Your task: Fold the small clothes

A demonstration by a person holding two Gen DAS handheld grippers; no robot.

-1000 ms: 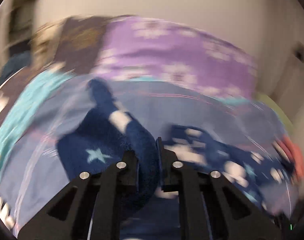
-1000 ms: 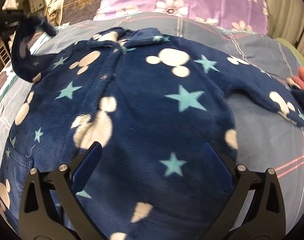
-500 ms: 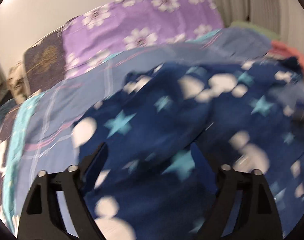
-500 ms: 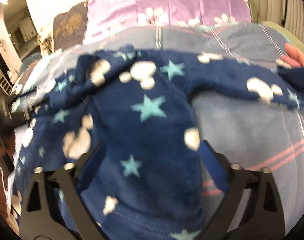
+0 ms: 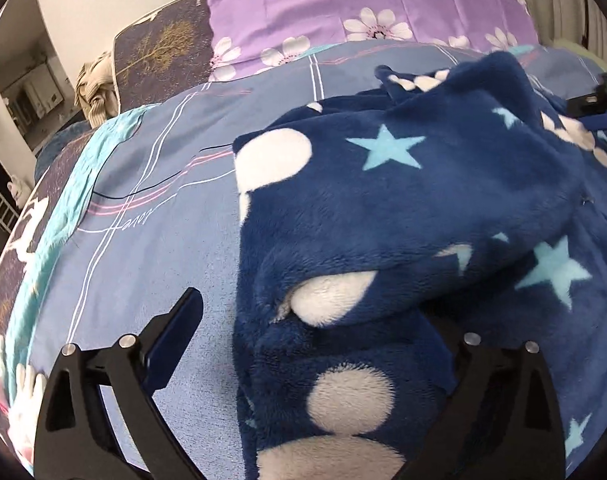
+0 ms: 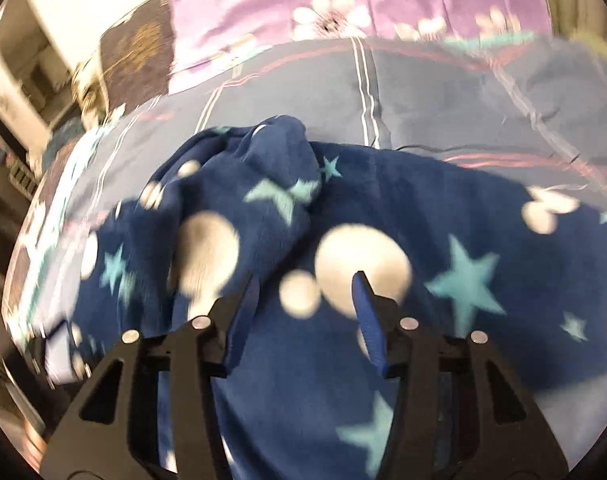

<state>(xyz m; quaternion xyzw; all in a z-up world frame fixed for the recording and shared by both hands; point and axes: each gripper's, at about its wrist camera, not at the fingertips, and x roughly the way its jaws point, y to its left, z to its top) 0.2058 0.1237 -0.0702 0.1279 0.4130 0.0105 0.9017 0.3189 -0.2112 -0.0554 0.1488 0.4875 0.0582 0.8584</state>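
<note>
A navy fleece baby garment [image 5: 403, 208] with teal stars and white mouse-head spots lies on the bed; its left sleeve is folded over the body. It also shows in the right wrist view [image 6: 423, 260]. My left gripper [image 5: 315, 320] is open wide, straddling the garment's left edge, holding nothing. My right gripper [image 6: 307, 292] is partly open just above the garment's chest; the fleece lies between its blue pads [image 6: 367, 320] and I cannot see a grip. The other gripper's tip [image 5: 595, 108] shows at the far right of the left wrist view.
The bed has a blue-grey striped sheet [image 5: 151, 200]. A purple flowered pillow [image 5: 363, 8] and a dark pillow with a gold tree print [image 5: 163, 44] lie at the head. The left bed edge has a teal band [image 5: 51, 220]. A room opening is at far left.
My left gripper let go of the sleeve, which now lies folded over the body, and stands open. My right gripper moved in over the chest and its jaws narrowed.
</note>
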